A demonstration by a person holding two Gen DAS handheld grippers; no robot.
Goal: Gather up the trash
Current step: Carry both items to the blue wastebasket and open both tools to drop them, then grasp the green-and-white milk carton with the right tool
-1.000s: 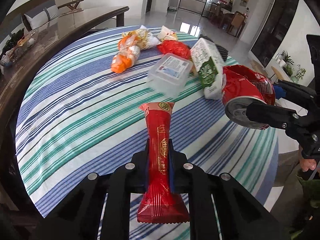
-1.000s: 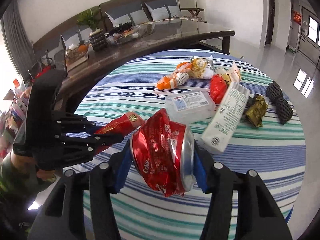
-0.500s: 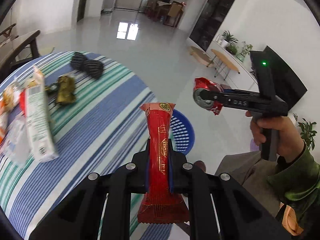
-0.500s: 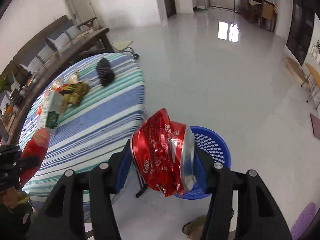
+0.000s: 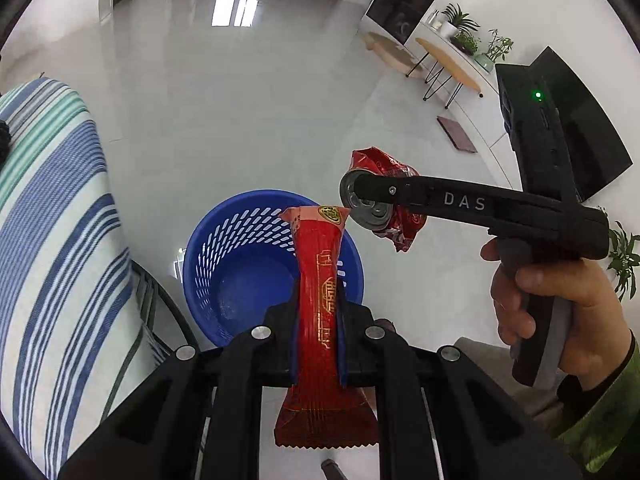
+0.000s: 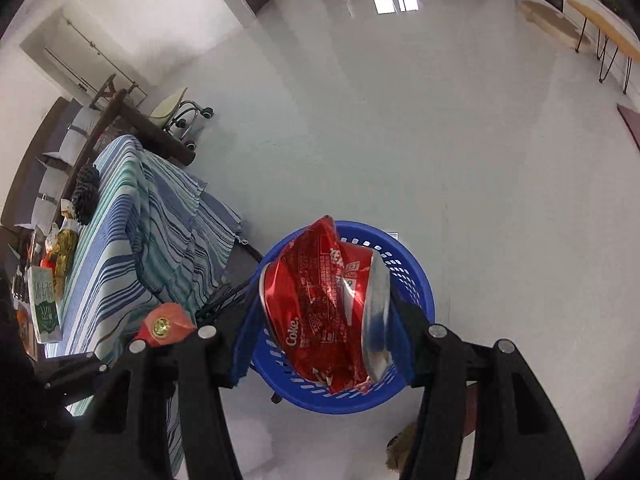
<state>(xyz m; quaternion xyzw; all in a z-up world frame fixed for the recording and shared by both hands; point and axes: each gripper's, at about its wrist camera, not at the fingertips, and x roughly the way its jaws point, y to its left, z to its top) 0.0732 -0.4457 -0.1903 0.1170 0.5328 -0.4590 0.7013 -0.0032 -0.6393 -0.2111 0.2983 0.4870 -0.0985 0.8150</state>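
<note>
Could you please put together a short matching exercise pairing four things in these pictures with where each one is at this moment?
Things:
1. red snack wrapper
2. crushed Coke can
3. blue basket
4. green-and-white carton

Places:
A. lying on the striped tablecloth
B. standing on the floor beside the table
C. between the jaws of the left gripper
D. between the jaws of the right gripper, which are opening

Pairs: 1-C, 2-D, 3-B, 4-A
</note>
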